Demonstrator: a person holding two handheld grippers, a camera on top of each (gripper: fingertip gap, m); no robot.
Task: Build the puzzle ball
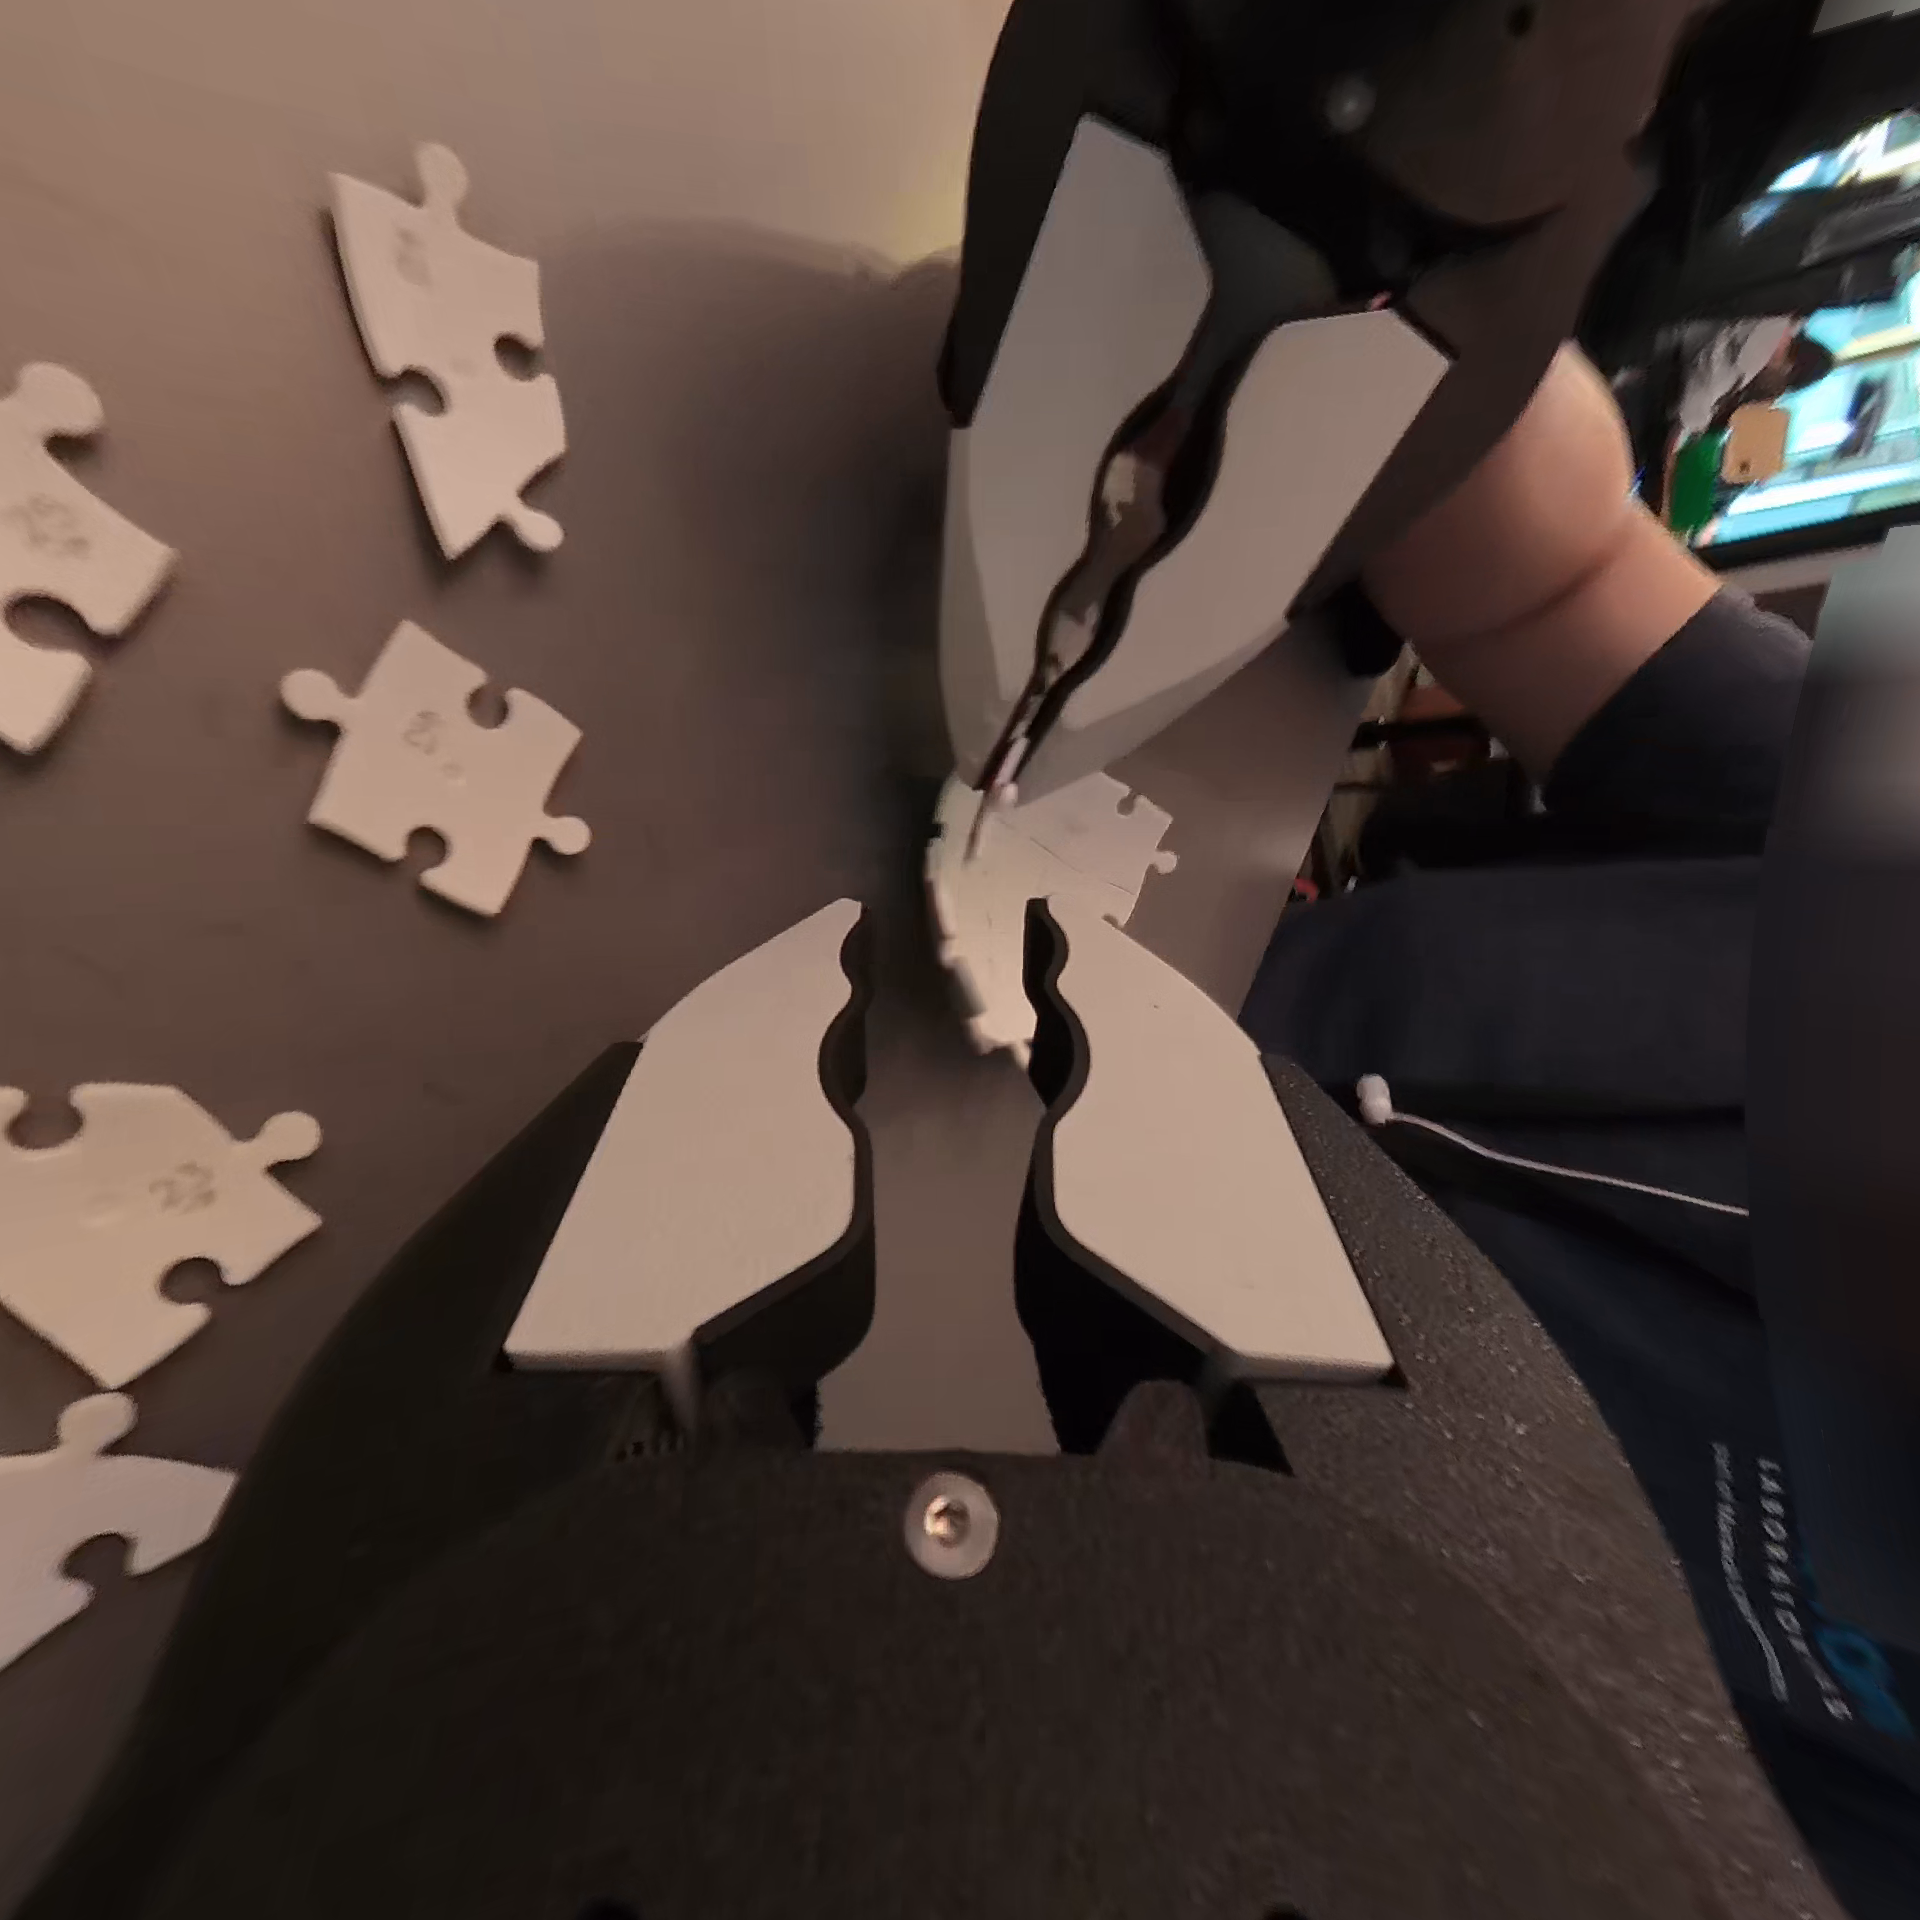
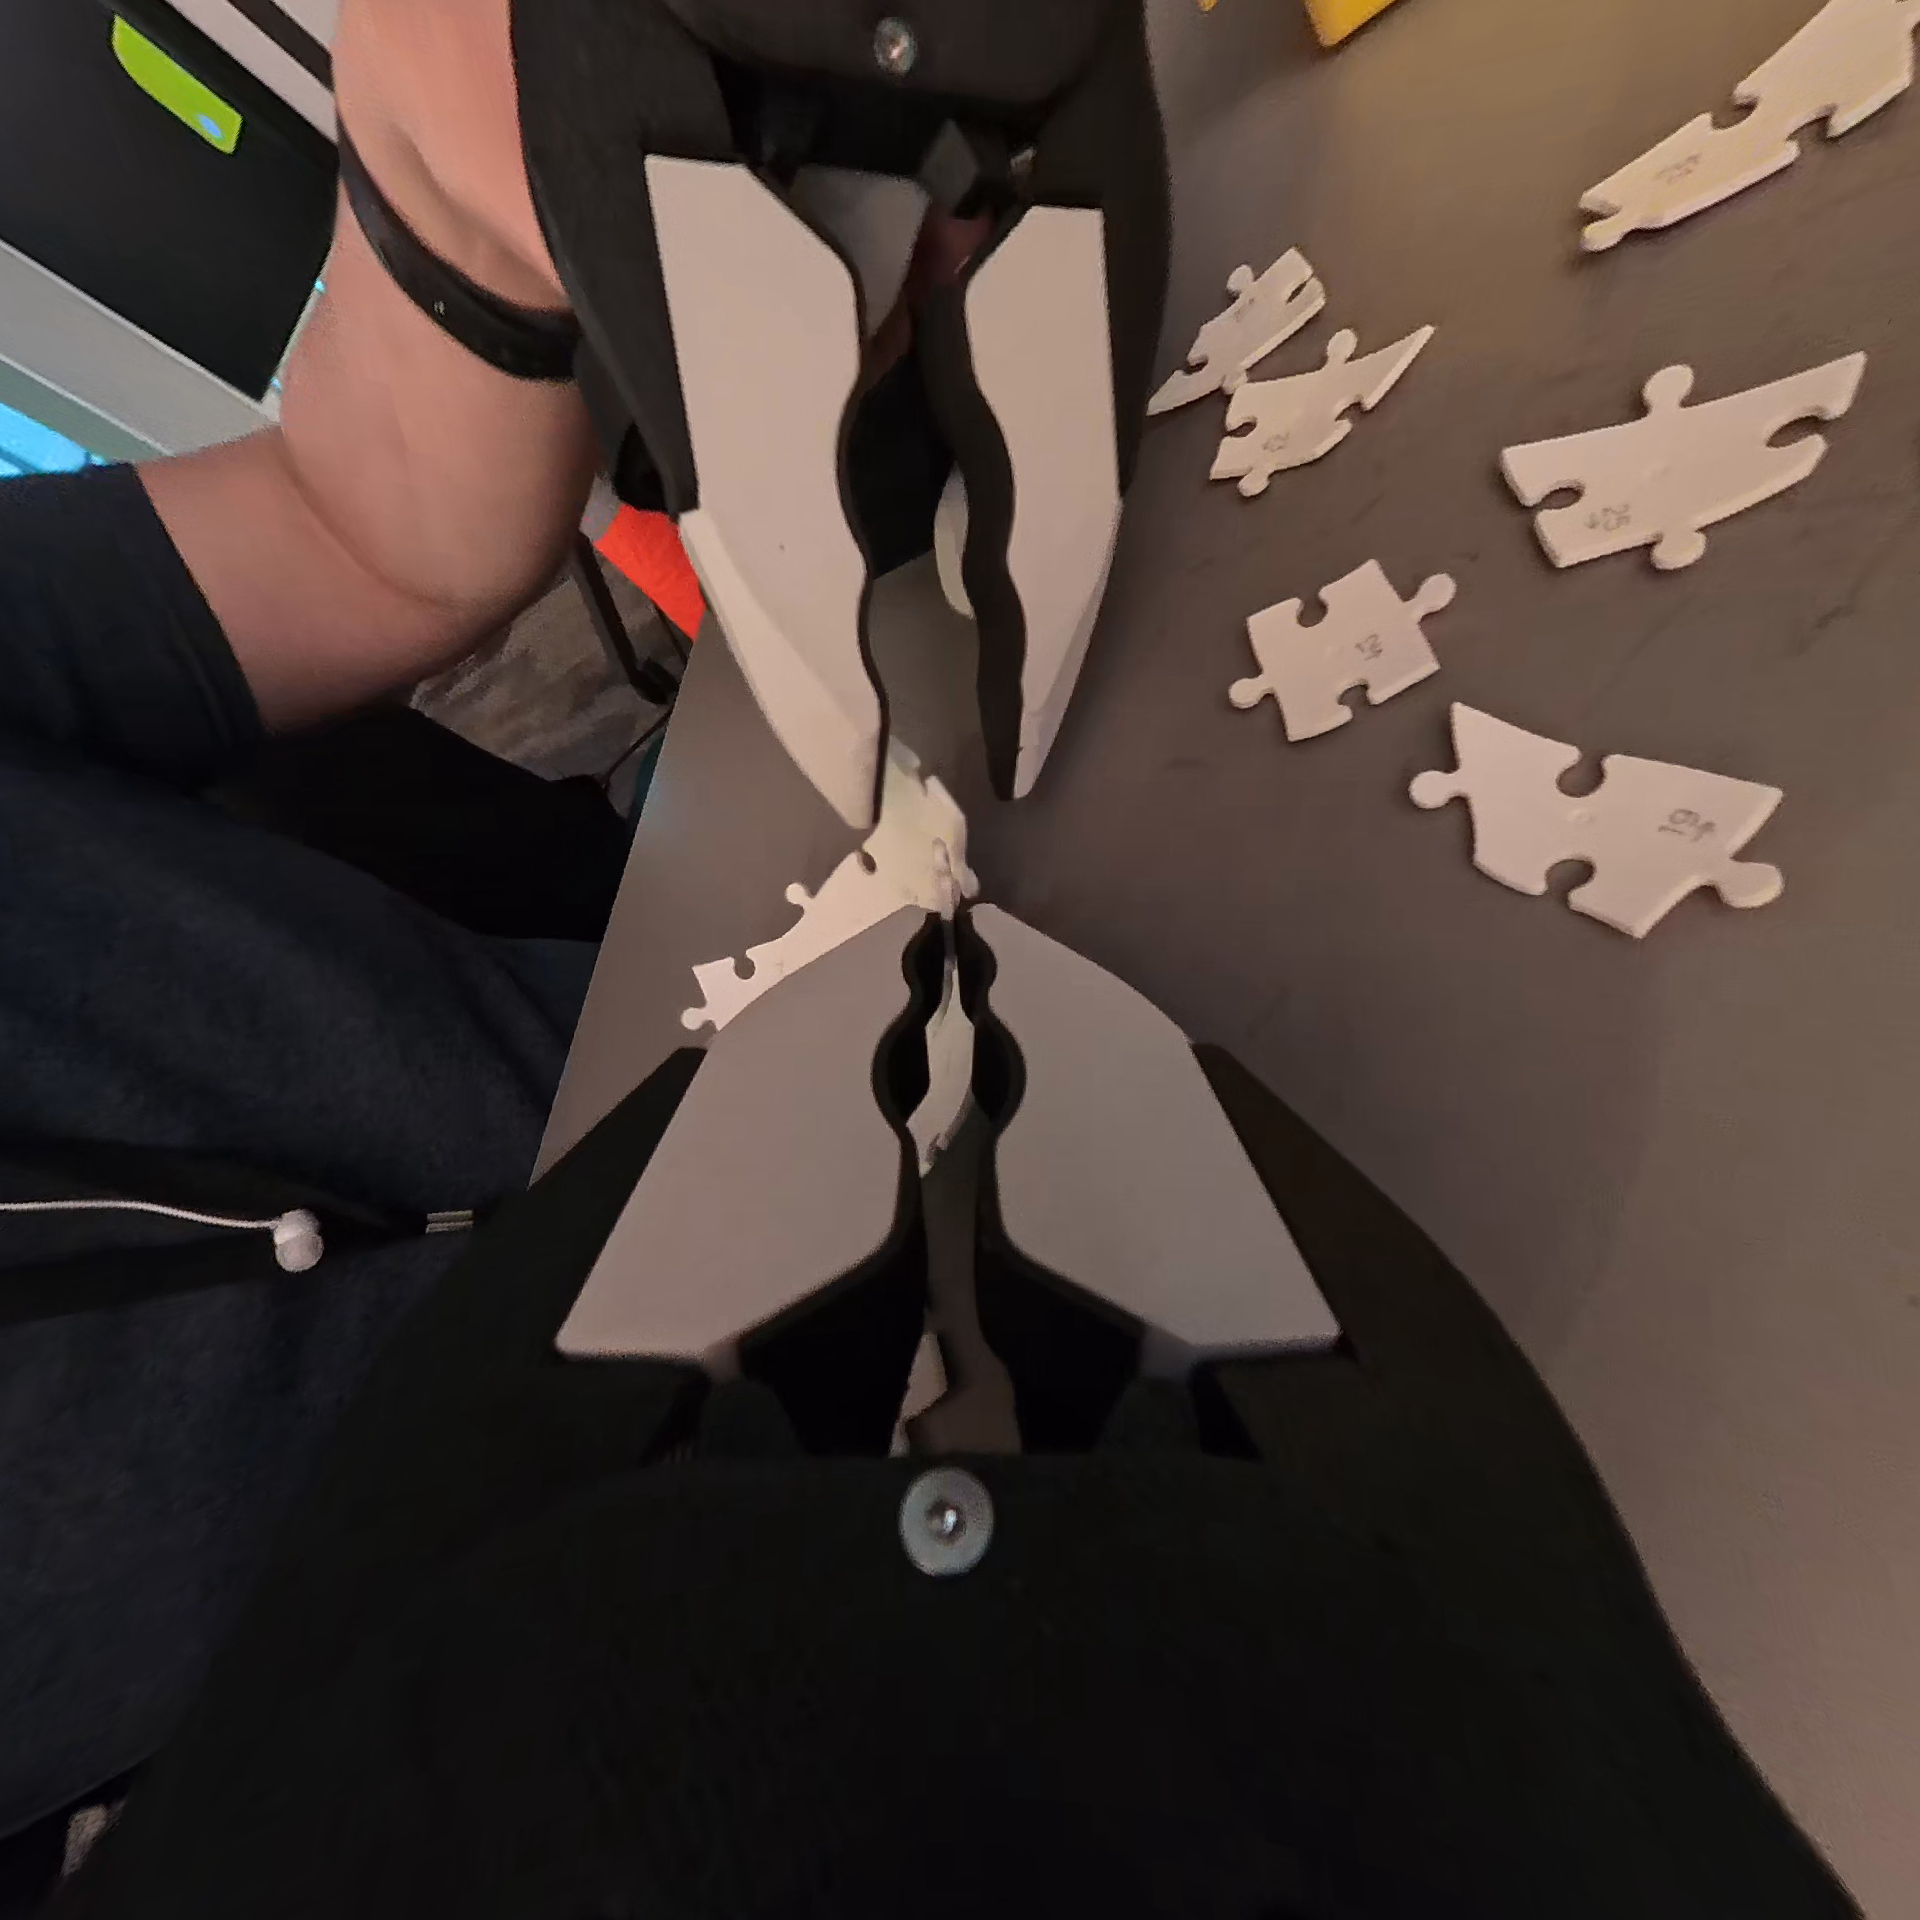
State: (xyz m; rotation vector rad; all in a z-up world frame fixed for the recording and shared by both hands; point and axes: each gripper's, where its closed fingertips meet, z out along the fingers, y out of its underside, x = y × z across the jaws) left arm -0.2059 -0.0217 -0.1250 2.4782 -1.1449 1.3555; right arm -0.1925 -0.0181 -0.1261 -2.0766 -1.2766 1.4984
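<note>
Grey table top (image 1: 727, 520), matte. Lit screen (image 1: 1808, 343) at upper right in the left wrist view, blurred. Dark blue garment (image 2: 260, 987) with white drawcord toggle (image 2: 298, 1240). Yellow object (image 2: 1351, 19) at table's far edge, cropped. Orange item (image 2: 649, 561) beyond table edge.

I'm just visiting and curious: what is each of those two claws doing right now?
Left gripper: open, around the joined white puzzle pieces but not gripping them.
Right gripper: closed on those joined pieces.

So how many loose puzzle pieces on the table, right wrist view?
6: far corner piece, small piece, neighbouring piece, right-edge piece, middle piece, nearest piece. More may be hidden.
</note>
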